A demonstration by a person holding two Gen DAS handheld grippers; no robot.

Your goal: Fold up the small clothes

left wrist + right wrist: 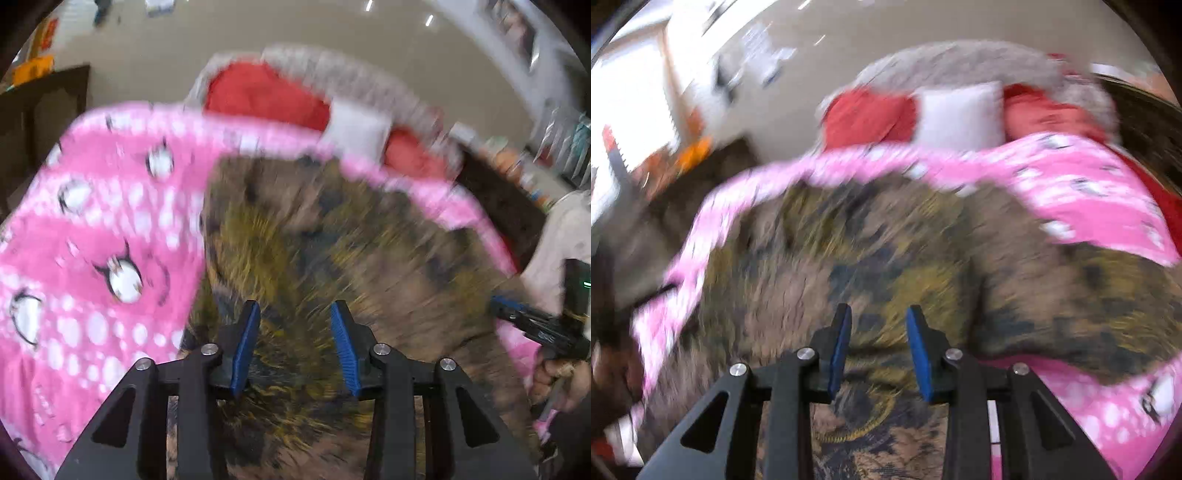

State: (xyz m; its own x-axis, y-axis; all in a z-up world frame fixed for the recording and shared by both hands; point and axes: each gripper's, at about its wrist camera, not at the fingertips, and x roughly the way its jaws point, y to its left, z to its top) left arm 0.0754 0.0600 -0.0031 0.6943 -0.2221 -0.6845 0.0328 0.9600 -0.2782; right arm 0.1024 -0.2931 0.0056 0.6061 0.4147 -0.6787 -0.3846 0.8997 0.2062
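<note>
Both jaws stand apart and empty: the left hand-held gripper [295, 345] and the right hand-held gripper [877, 347] hover just above the brown-and-yellow patterned garment [314, 240], which lies spread on the pink spotted blanket [103, 236]; beyond sit red cushions [258, 92] and a white pillow [960, 114]; released cloth may slump and spoil the fold; heavy blur hides the garment's edges and shape.

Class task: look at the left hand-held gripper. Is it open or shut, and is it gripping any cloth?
Open. The left hand-held gripper shows a clear gap between its blue pads, with the patterned brown garment lying beyond, not pinched.
</note>
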